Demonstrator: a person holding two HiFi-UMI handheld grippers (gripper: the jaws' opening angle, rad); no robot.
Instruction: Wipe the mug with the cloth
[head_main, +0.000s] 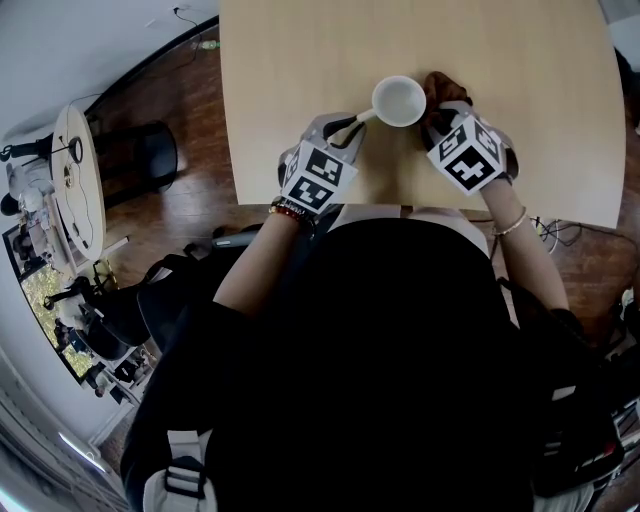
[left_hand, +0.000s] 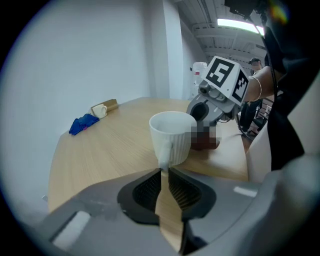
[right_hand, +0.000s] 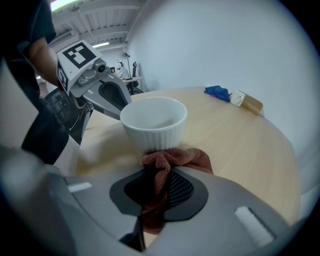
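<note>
A white ribbed mug (head_main: 398, 101) stands on the pale wooden table (head_main: 300, 60) close to its near edge. My left gripper (head_main: 352, 124) is shut on the mug's handle (left_hand: 164, 150), which sits at the jaw tips (left_hand: 165, 172) in the left gripper view. My right gripper (head_main: 437, 112) is shut on a brown cloth (right_hand: 175, 157). The cloth bunches out of the jaws and touches the lower side wall of the mug (right_hand: 154, 122), on the side away from the handle. The mug's inside looks empty.
A blue crumpled cloth (right_hand: 217, 92) and a small white cup beside a brown box (right_hand: 245, 102) lie at the table's far side. Left of the table are a dark wooden floor, a black stool (head_main: 150, 155) and a round white table (head_main: 75, 180).
</note>
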